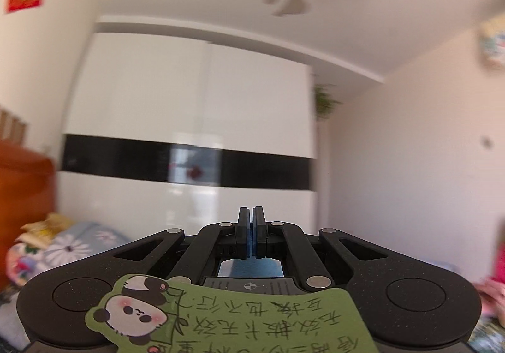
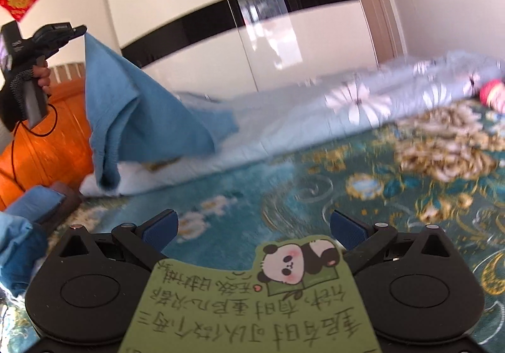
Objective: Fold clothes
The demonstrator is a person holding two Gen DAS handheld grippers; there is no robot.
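My left gripper [image 1: 251,220] is shut, with a thin strip of blue cloth [image 1: 251,242] between its fingers; it points up at the wardrobe. In the right wrist view the left gripper [image 2: 82,30] is raised at the upper left, shut on a corner of a blue garment [image 2: 132,106]. The garment hangs down from it, and its far part trails onto the pale floral quilt [image 2: 315,113]. My right gripper [image 2: 254,223] is open and empty, low over the teal floral bedspread [image 2: 315,182], to the right of the garment and well apart from it.
An orange wooden headboard [image 2: 53,144] stands at the left. A white wardrobe with a black band [image 2: 221,21] is behind the bed. More blue fabric [image 2: 19,226] lies at the left edge. Something pink [image 2: 492,94] sits at the far right.
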